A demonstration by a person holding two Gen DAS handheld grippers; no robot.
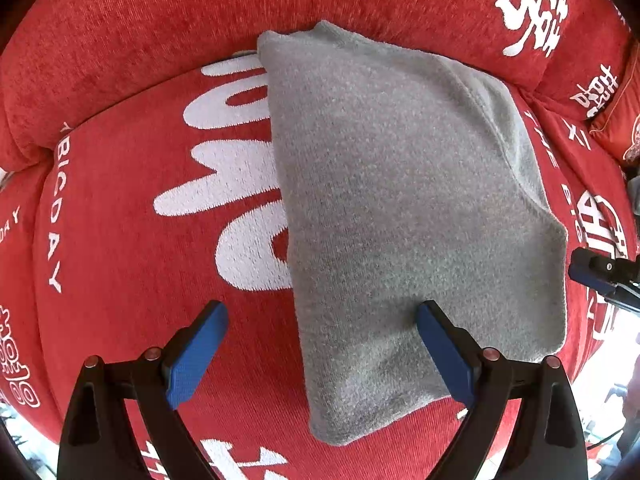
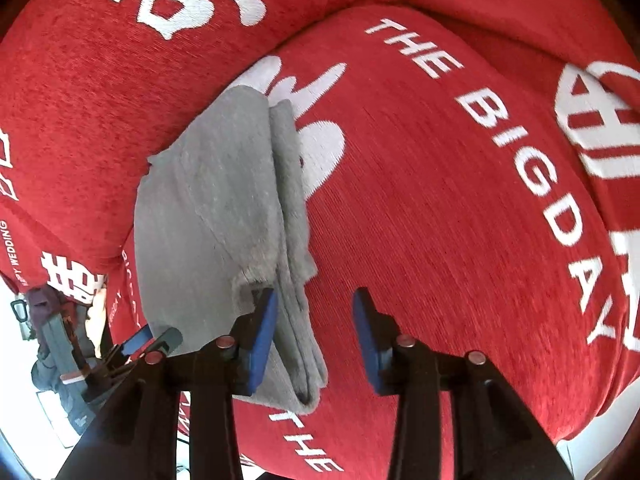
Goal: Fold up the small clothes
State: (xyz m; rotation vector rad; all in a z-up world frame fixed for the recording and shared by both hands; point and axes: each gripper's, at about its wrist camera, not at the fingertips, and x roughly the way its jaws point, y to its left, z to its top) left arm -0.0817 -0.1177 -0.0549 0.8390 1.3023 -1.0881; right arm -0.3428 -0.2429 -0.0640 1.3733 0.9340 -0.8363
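Observation:
A grey knit garment (image 1: 400, 200) lies folded into a thick pad on the red seat cushion (image 1: 120, 240). My left gripper (image 1: 320, 356) hangs open above its near end. One blue pad (image 1: 444, 356) is over the cloth and the other over bare cushion. In the right wrist view the garment (image 2: 212, 220) lies to the left, its layered folded edge running down between the jaws. My right gripper (image 2: 316, 336) is open, pads apart and pressing on nothing, left finger over the cloth. Each gripper shows in the other's view: the right gripper (image 1: 600, 276) and the left gripper (image 2: 148, 340).
The sofa is covered in red fabric with white lettering. Its back cushion (image 1: 160, 40) rises behind the garment. A red pillow (image 1: 624, 120) sits at the far right. The cushion's front edge and bright floor (image 2: 52, 420) show at the lower left.

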